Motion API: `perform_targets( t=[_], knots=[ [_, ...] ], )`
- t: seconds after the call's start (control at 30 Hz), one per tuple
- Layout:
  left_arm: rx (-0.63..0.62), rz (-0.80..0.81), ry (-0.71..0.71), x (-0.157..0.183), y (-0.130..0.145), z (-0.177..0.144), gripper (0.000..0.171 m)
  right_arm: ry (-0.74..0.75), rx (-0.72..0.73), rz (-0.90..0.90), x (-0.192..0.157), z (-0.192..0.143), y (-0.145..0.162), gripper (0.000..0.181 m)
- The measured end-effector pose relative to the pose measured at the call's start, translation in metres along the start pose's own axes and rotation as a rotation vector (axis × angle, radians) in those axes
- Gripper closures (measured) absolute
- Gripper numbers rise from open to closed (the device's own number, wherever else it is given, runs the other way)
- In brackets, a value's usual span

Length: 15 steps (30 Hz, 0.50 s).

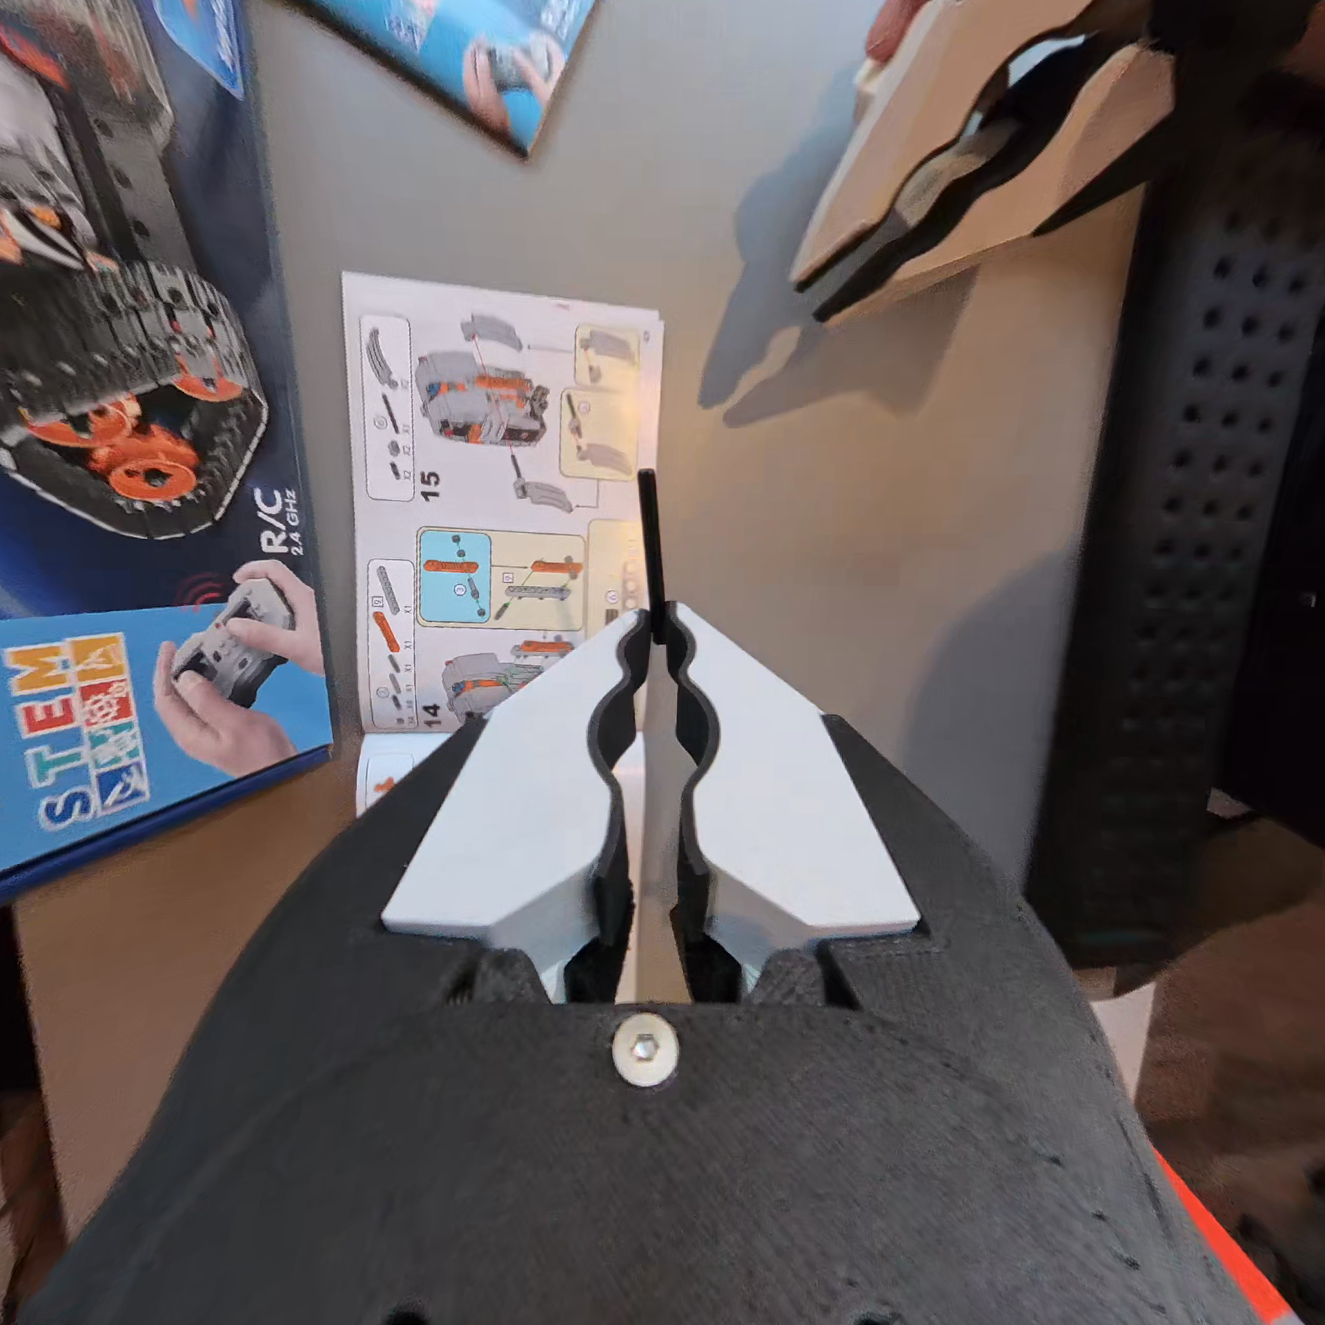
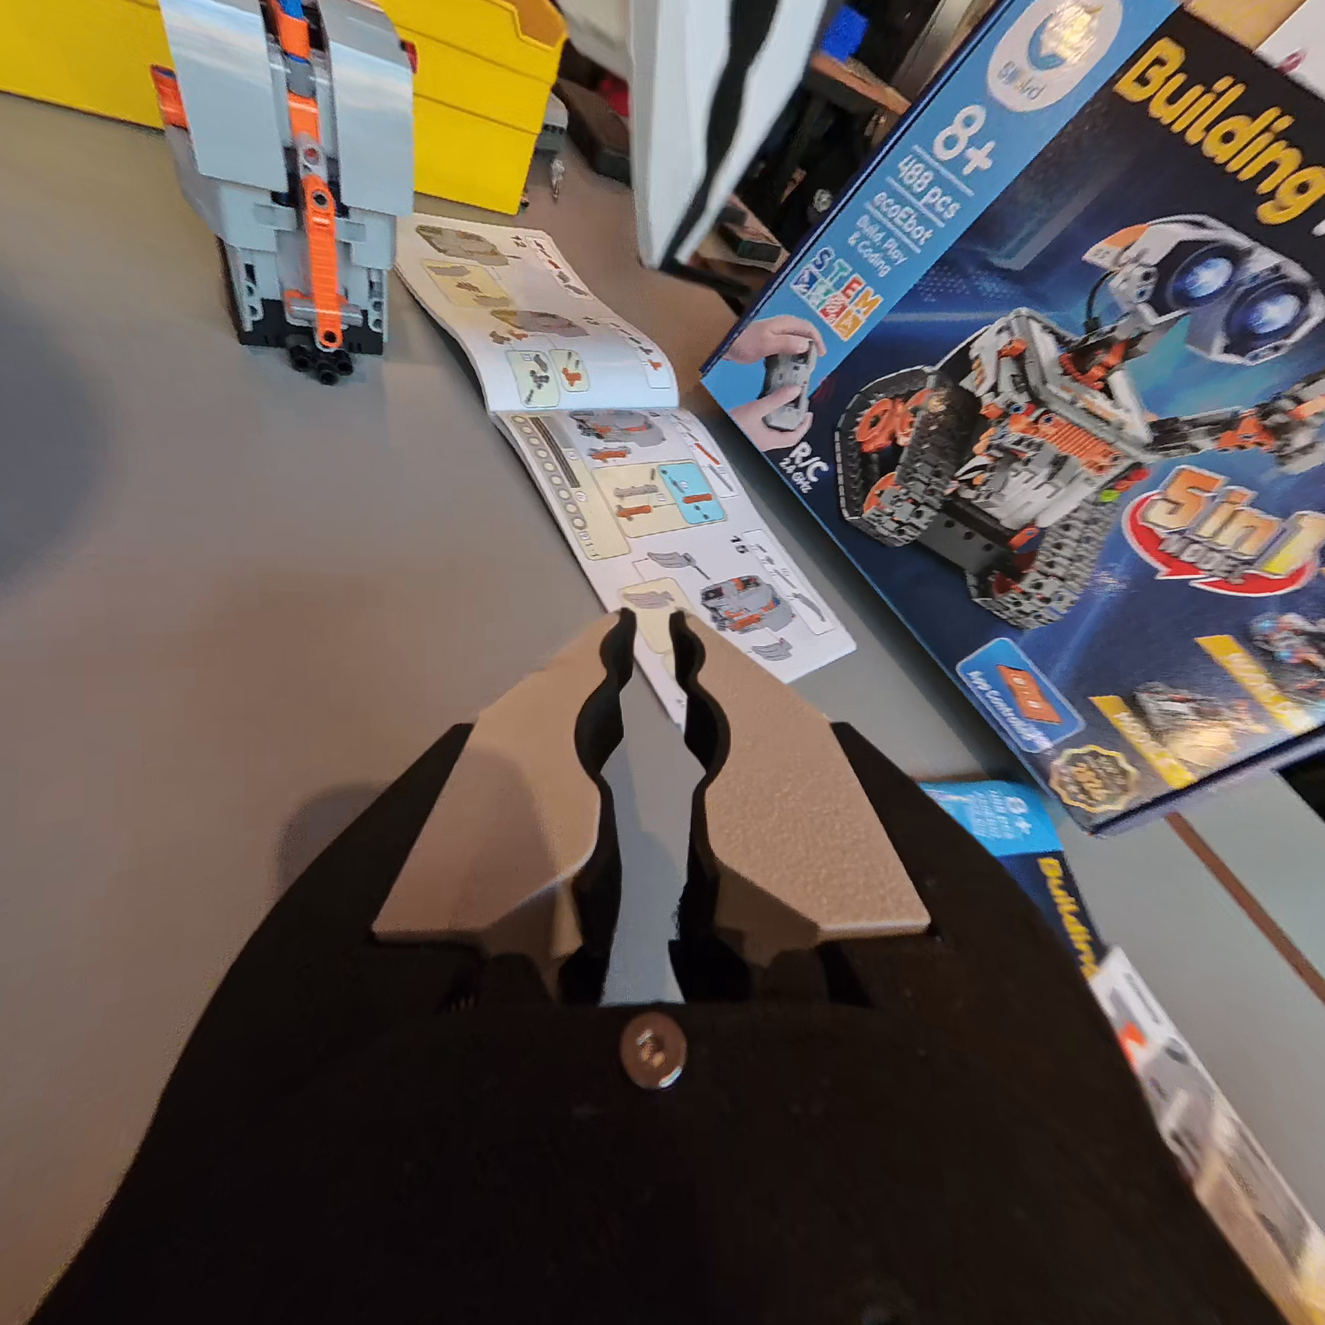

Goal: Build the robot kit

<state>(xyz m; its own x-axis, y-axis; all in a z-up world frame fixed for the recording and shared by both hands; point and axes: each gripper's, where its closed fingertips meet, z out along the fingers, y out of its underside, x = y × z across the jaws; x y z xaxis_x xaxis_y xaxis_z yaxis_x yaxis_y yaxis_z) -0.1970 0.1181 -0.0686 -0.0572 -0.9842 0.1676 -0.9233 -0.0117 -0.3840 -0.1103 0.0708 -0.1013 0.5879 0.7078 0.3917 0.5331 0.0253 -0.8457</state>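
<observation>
My left gripper point(image 1: 657, 622) has white fingers and is shut on a thin black rod point(image 1: 651, 545), which sticks out forward past the fingertips. It hangs above an open instruction booklet point(image 1: 502, 444) on the grey table point(image 1: 824, 573). My right gripper point(image 2: 651, 618) has tan fingers, is empty, and its tips are a small gap apart. It hovers over the near end of the booklet point(image 2: 631, 487). It also shows in the left wrist view point(image 1: 925, 193) at the top right. A partly built grey and orange brick model point(image 2: 294, 208) stands upright at the far left.
A large blue building-set box point(image 2: 1075, 430) lies to the right of the booklet and shows in the left wrist view point(image 1: 136, 444). A smaller blue box point(image 2: 1004, 832) lies nearer. Yellow bins point(image 2: 473, 115) stand behind the model. A black perforated object point(image 1: 1204, 466) is at the right. One gripper's finger ends stand about 12 cm off the other's. My right tips are roughly 25 cm from the black perforated object point(image 1: 1204, 466).
</observation>
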Motion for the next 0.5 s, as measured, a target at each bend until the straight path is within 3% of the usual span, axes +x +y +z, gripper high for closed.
perform_targets(
  t=[0.1,0.23,0.5],
  knots=[
    [-0.089,0.049,-0.052,0.033,0.008,0.005,0.169,0.068,0.009,-0.037,0.013,-0.014,-0.005,0.172],
    [-0.257,0.122,-0.119,0.047,0.041,0.047,0.170,0.127,0.024,-0.010,0.028,-0.028,-0.010,0.170],
    [-0.373,0.061,-0.012,0.056,0.057,0.086,0.169,0.126,0.020,0.014,0.027,-0.030,-0.011,0.170]
  ],
)
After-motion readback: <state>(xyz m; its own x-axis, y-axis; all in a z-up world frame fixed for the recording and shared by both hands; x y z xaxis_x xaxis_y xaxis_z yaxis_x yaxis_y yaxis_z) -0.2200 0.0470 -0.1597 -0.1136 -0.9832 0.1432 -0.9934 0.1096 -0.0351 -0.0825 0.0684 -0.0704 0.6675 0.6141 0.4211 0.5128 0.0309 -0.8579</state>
